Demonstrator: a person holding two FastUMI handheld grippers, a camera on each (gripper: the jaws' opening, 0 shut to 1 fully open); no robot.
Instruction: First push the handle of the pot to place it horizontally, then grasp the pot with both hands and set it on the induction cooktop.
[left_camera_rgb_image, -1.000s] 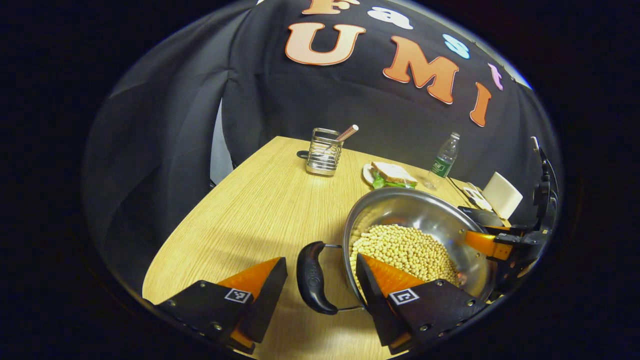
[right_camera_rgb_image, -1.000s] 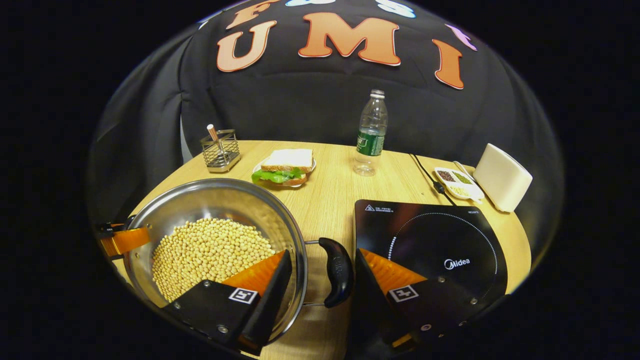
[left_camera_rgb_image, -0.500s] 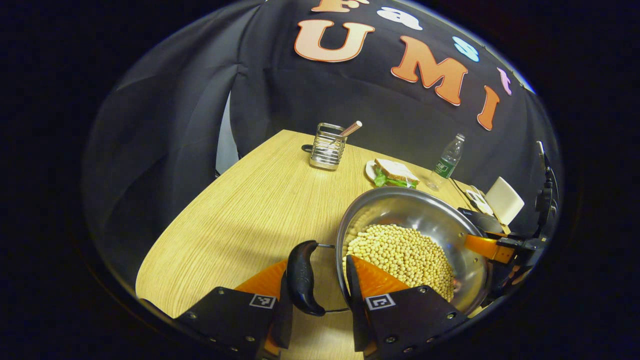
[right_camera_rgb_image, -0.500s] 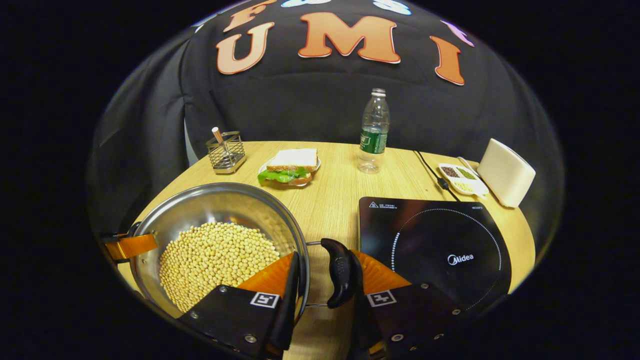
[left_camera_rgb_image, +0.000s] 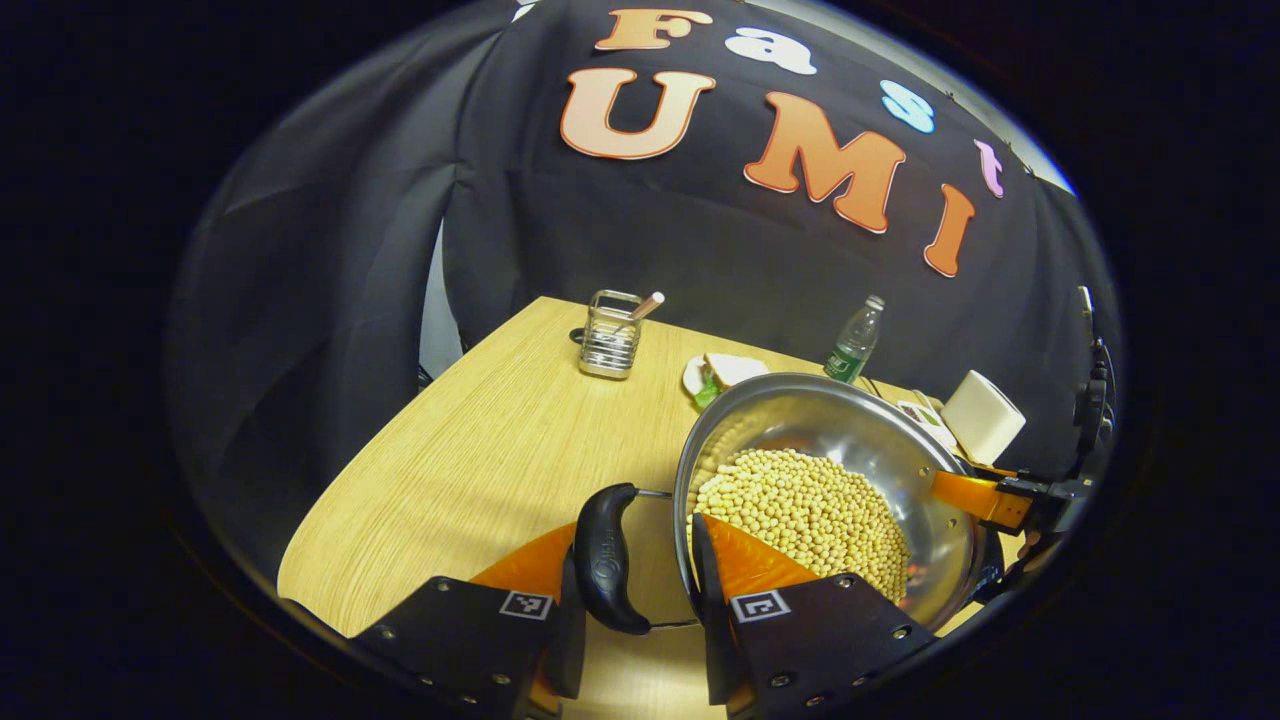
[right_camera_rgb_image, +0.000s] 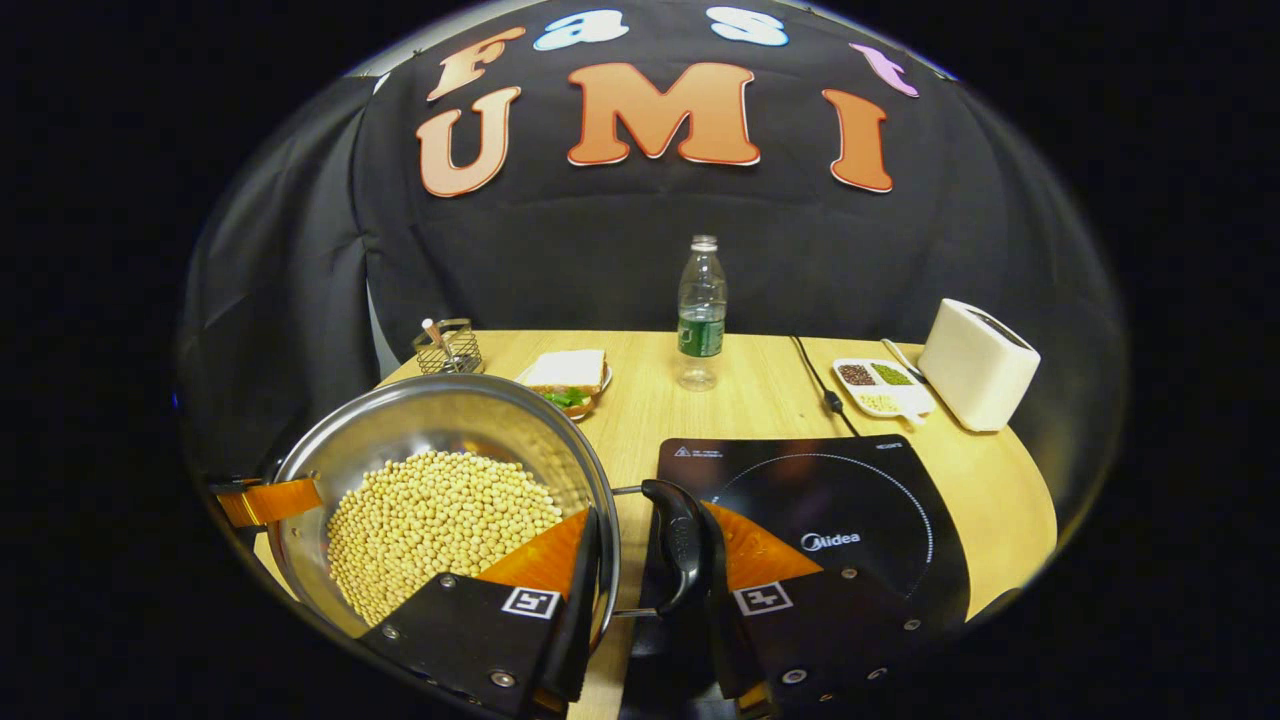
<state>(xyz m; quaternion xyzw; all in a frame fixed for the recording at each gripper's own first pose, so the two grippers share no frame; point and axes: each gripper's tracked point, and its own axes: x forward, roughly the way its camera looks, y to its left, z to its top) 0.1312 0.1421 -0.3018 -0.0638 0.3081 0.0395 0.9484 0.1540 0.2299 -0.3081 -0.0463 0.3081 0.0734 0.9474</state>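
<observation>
Both jaws have closed on the handles and the pot (right_camera_rgb_image: 440, 440) has risen off the table (left_camera_rgb_image: 480, 470).

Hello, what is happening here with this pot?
A person holds two grippers. The left gripper is closed on one black handle of the pot of soybeans; the right gripper is closed on the opposite handle. The induction cooktop waits just beside it.

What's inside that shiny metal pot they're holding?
The pot holds a heap of small, round, pale yellow beans. They cover its bottom entirely, so anything beneath them cannot be seen, and one finger of the right hand-held gripper hides the beans nearest the rim.
</observation>
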